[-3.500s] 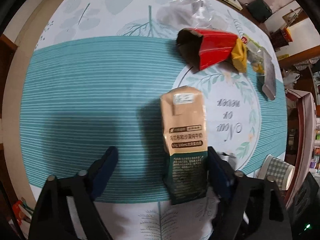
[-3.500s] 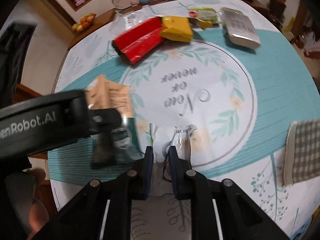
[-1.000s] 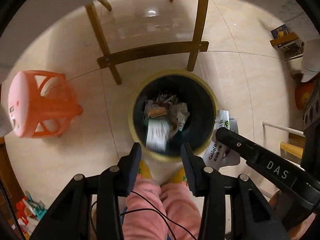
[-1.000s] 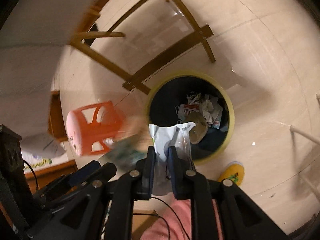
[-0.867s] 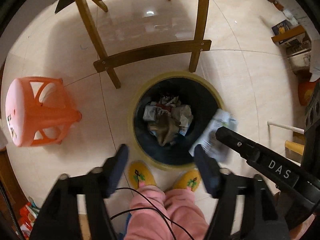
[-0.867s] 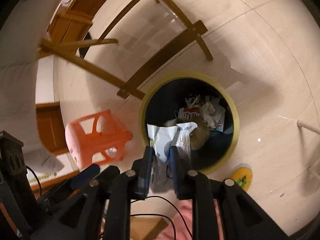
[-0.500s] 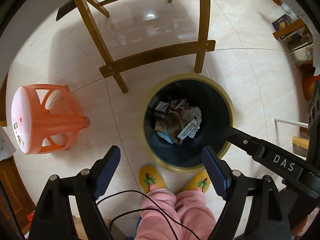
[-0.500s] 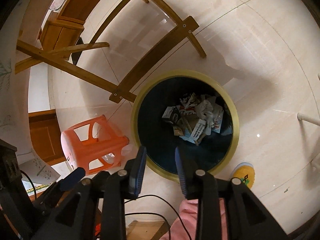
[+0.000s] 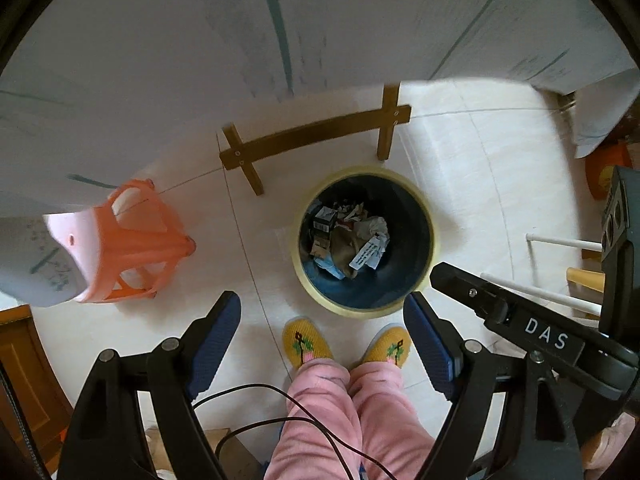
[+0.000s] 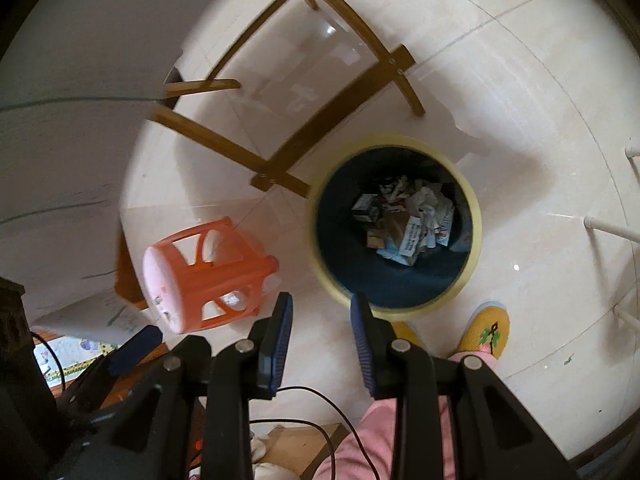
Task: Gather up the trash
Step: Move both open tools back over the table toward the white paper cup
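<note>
Crumpled trash (image 9: 348, 240) sits in the yellow-rimmed bin (image 9: 434, 246) on the floor — drop step looks done. Left gripper (image 9: 322, 332) jaws wide, right gripper (image 10: 322, 330) narrower, both empty. Next move, I'd judge: back to the table for another piece.

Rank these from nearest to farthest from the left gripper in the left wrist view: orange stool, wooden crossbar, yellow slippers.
From the left gripper:
1. Yellow slippers, between its fingertips.
2. Orange stool, on the left, beyond them.
3. Wooden crossbar, farthest, past the trash bin.
</note>
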Demonstrator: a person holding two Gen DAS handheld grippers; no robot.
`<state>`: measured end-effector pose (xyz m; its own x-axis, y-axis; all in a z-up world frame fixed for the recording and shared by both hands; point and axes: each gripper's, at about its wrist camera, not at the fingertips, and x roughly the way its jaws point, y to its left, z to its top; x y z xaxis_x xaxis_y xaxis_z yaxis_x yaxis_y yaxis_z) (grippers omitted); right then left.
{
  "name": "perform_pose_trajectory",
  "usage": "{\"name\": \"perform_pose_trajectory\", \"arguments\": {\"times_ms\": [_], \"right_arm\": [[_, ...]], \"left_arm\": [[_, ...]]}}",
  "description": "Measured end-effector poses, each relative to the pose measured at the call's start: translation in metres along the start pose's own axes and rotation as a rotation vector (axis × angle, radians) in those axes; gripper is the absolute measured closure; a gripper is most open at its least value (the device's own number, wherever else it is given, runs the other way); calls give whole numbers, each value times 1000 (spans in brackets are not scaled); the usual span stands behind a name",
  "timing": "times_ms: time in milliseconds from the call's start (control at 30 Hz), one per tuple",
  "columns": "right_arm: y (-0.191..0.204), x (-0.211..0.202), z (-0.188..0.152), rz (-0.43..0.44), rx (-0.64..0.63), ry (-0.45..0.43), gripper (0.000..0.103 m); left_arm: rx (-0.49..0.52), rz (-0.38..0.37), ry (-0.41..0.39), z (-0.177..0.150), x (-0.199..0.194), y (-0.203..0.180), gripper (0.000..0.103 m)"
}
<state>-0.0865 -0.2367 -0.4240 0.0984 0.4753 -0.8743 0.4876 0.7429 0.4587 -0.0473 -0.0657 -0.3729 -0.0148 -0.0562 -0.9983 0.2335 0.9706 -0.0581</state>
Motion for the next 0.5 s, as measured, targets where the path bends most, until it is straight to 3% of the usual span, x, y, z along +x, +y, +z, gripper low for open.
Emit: {"name": "perform_pose_trajectory", "arguments": {"times_ms": [300,500], "right_arm": [[54,-91,-21,35,-64,-52,73],[96,-156,-34,8,-172,-110,73]], "left_arm": [[34,-41,-82,-7,-112,7,21],[42,-60,-193,-3,-197,21,21]]}}
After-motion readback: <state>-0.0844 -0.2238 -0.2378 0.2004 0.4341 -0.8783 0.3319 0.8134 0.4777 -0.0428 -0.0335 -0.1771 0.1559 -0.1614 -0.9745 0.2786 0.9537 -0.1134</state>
